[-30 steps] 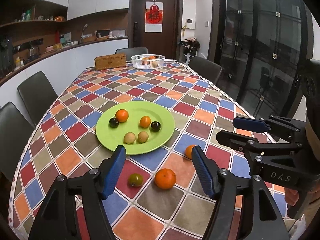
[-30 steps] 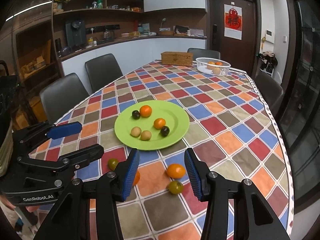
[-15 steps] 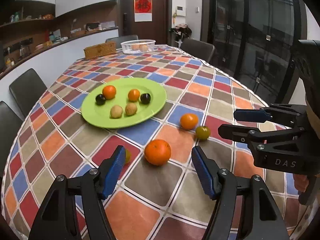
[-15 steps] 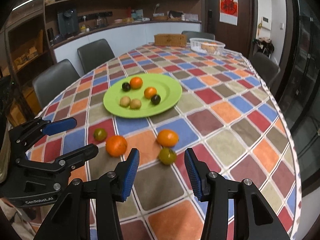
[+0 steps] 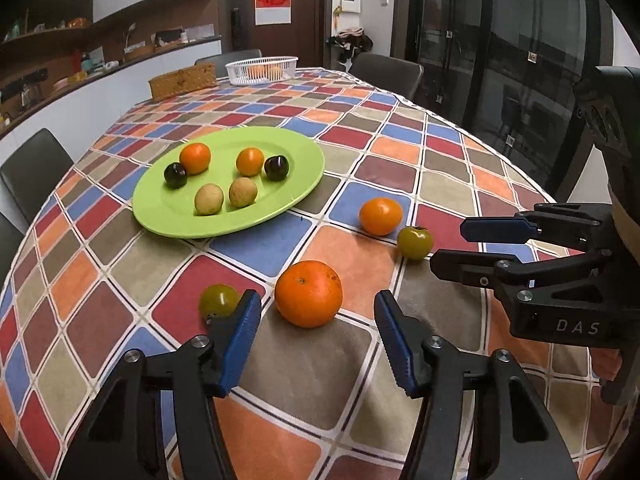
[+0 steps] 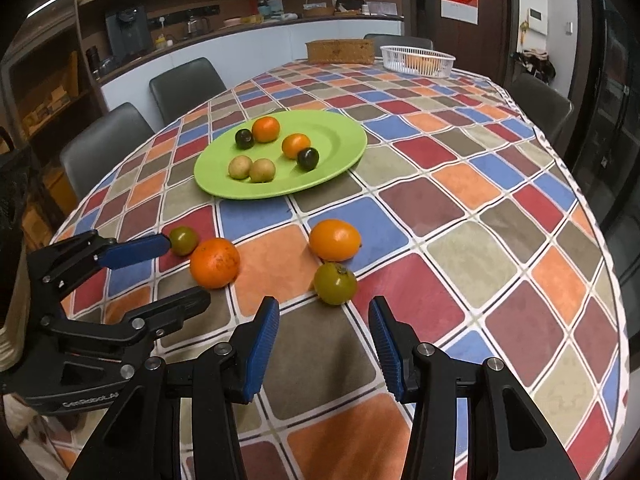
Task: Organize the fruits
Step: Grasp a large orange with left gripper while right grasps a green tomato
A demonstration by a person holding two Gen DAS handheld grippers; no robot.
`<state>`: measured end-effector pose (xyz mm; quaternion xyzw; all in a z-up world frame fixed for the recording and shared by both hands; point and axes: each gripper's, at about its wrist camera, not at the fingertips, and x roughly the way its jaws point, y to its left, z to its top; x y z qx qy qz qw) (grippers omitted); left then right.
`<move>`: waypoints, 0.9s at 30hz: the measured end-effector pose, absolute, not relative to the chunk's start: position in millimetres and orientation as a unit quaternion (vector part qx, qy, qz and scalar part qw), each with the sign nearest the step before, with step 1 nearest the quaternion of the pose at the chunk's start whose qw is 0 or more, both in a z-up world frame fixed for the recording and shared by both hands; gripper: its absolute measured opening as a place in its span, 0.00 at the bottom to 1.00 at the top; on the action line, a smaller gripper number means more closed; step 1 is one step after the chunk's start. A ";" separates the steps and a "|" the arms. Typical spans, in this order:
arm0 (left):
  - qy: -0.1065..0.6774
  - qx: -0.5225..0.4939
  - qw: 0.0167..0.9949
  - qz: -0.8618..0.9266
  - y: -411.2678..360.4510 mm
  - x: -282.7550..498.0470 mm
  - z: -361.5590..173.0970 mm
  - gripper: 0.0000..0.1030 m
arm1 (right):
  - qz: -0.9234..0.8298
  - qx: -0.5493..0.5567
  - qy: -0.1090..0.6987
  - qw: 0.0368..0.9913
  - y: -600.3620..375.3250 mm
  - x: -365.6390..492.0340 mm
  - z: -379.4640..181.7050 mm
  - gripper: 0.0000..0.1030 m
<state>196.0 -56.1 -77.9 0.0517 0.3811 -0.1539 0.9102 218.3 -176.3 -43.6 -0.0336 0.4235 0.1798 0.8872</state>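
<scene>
- Four loose fruits on the checked cloth of the surface, near side of the green plate.
- Large orange: nearest the left gripper, just ahead of the gap between its blue pads, not touched. Left jaws are closing, still at a middling gap with nothing between them.
- Small green fruit: just left of the large orange, partly hidden behind the left pad; contact cannot be told.
- Second green fruit, with dry calyx on top: just ahead of the right gripper, roughly in line with its gap. Right jaws stand at a narrow-to-middling gap, empty, pads clear of the fruit.
- Smaller orange: right behind that green fruit, close, apparently not touching it.
- Plate holds six pieces: two orange fruits, two dark round ones, two tan ones. Grouped near the plate's middle.
- Both grippers point down at the cloth, side by side, each seen in the other's view.
- Far end of surface: white mesh basket with orange fruit inside; woven brown box beside it.
- Dark chairs around the surface; counter and shelves along the wall behind.
</scene>
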 end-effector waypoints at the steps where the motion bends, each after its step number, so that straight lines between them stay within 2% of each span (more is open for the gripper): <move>1: 0.382 0.051 0.910 -0.155 -56.0 197.6 -79.2 0.55 | 0.181 -0.032 0.424 0.887 -176.4 219.8 -44.5 0.46; 11: 0.401 0.035 0.902 -0.156 -54.6 215.1 -88.9 0.49 | 0.191 -0.015 0.436 0.879 -173.9 238.7 -53.4 0.38; 22: 0.414 0.019 0.897 -0.154 -53.3 227.9 -92.0 0.40 | 0.183 -0.012 0.448 0.875 -171.7 253.5 -62.0 0.34; 27: 0.416 0.018 0.896 -0.154 -53.1 229.0 -92.5 0.39 | 0.181 -0.013 0.457 0.871 -172.6 256.0 -68.2 0.30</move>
